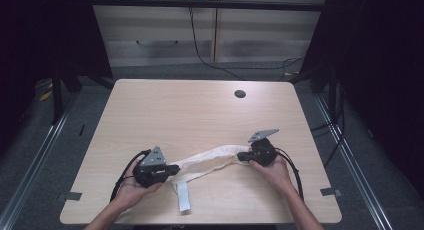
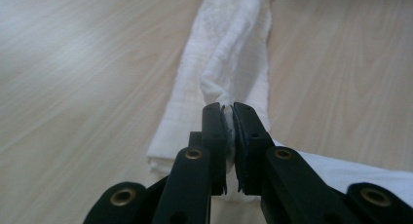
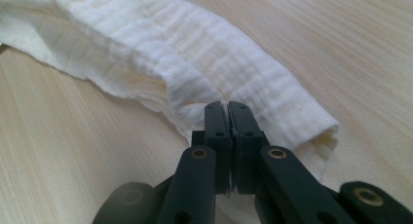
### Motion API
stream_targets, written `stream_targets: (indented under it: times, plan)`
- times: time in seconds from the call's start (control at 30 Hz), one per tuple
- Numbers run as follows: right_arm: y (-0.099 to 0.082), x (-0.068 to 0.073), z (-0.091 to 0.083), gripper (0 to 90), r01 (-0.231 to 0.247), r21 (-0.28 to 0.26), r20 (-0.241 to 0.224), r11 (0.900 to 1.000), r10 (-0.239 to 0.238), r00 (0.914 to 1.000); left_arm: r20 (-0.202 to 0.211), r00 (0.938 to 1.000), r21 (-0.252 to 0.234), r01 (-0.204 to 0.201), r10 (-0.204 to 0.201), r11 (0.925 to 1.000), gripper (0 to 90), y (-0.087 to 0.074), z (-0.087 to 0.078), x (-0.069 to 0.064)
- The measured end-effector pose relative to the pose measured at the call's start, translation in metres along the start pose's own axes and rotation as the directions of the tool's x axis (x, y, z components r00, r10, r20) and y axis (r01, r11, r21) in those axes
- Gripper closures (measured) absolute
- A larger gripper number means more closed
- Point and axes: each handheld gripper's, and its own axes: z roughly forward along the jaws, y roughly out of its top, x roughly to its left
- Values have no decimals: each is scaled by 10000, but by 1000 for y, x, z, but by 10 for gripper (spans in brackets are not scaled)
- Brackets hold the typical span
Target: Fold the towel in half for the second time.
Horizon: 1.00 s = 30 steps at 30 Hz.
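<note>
Nearest the person, a narrow white strip (image 1: 183,196) hangs off the cloth toward the front edge of the worktop (image 1: 200,110); whether it is a label or a tie is hard to tell. Just beyond it, the left tongs (image 1: 172,169) are clamped on one end of the white muslin cloth (image 1: 210,161), a pinch of fabric caught between the jaws in the left gripper view (image 2: 229,131). The cloth lies bunched into a long, loose roll (image 2: 229,53) across the near half of the worktop, running to the right tongs (image 1: 241,157), which are clamped on its other end (image 3: 228,121), where the ribbed weave folds over itself (image 3: 195,68). By the look of it, both ends are secured but the cloth is not yet spread or folded flat; the shaping is left to do. Farther back the wood lies bare up to a round cable hole (image 1: 240,94).
</note>
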Motion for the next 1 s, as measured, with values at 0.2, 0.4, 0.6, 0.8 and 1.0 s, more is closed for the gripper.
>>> stream_targets:
  times: [0.2, 0.4, 0.6, 0.8, 1.0]
  plan:
    - [-1, 0, 0, 875, -64, -80, -53, 9999, 64, 10000, 406, 9984, 535, -422, 401, 9977, 845, -12, 17, -9]
    - [-2, -3, -5, 875, 143, 6, 439, 9999, -143, 9989, -308, 9985, 615, -441, 461, 9971, 847, -16, 13, 1]
    - [-7, 2, -15, 877, 230, -3, 1354, 9997, -227, 9905, -749, 9965, 760, -301, 358, 9967, 848, -13, 15, 13]
    - [-13, 7, -26, 877, 111, -268, 1277, 9996, -76, 9918, -806, 9967, 551, 128, -83, 9984, 847, -14, 15, 22]
    - [-30, 19, -34, 876, 165, -412, 962, 9990, -125, 9953, -714, 9974, 649, 106, -59, 9978, 847, -14, 15, 25]
